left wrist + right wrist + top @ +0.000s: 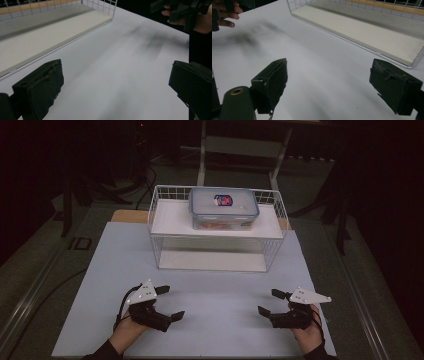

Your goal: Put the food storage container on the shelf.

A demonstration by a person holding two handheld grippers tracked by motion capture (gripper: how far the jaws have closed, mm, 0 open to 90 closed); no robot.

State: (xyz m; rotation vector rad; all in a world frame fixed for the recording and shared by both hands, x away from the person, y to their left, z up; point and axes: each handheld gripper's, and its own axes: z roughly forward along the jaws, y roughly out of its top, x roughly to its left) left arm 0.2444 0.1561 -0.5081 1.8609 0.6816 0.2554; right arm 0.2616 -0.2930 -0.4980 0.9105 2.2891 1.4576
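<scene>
We hold our left gripper [167,303] and right gripper [268,302] spread wide and empty near the table's front edge, with the clear plastic blue-rimmed lidded box [223,208] straight ahead atop the white wire shelf rack [216,251], long side facing us, roughly midway between both.

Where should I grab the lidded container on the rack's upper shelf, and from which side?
Take the clear lidded container by its two short ends, one claw each: left claw on the left end, right claw on the right. It lies lengthwise across the wire rack's shelf; come in from the near, open side, since wire walls guard the back and ends.
</scene>
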